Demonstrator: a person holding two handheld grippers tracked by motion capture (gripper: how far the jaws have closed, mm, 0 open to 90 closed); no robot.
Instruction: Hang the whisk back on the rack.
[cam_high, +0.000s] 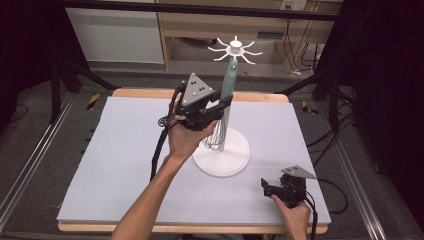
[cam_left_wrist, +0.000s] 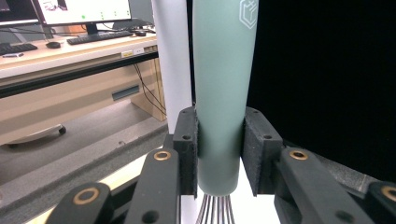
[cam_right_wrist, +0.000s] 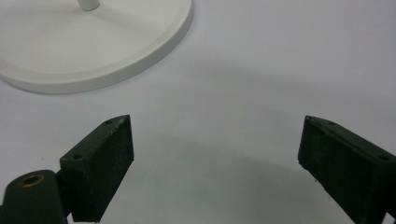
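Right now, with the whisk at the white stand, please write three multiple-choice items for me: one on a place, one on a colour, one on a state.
1. Where does the right gripper rest?
A. near the table's front right corner
B. on top of the stand
C. at the table's far left corner

2. What colour is the handle of the wire whisk?
A. red
B. pale green
C. black

3. How do the left gripper jaws stand?
A. wide open, nothing between them
B. shut on the whisk handle
C. shut on the stand's base

Answers:
1. A: high view shows it front right of the white round-based stand.
2. B: the handle is pale green.
3. B: both pads press the handle's lower end.
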